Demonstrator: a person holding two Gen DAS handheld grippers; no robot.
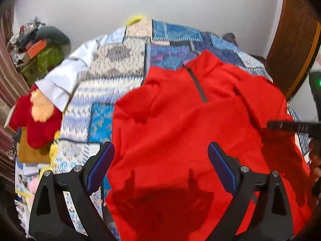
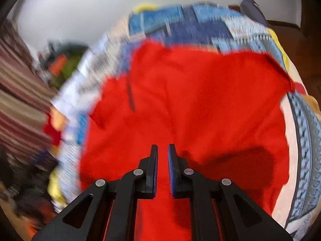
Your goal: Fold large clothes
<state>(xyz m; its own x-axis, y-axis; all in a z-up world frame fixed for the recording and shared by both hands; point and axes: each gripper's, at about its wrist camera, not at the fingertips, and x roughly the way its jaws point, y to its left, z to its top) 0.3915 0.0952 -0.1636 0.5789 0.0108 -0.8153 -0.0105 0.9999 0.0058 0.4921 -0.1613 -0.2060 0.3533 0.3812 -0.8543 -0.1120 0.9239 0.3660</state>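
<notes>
A large red pullover (image 1: 180,124) with a short dark zip at its collar lies spread on a patchwork quilt (image 1: 120,70), collar at the far side. My left gripper (image 1: 160,150) is open wide above the garment's near part, nothing between its blue pads. In the blurred right wrist view the same pullover (image 2: 200,100) fills the middle. My right gripper (image 2: 162,150) hovers over it with its jaws nearly together, a narrow gap between them, and I see no cloth pinched there. The right gripper's finger also shows in the left wrist view (image 1: 289,125) at the right edge.
A white shirt (image 1: 66,74) lies on the quilt at the left. A red and orange fluffy item (image 1: 38,118) sits at the bed's left edge. A clutter pile (image 1: 38,48) stands against the wall (image 1: 180,4). A wooden door (image 1: 295,40) stands at the right.
</notes>
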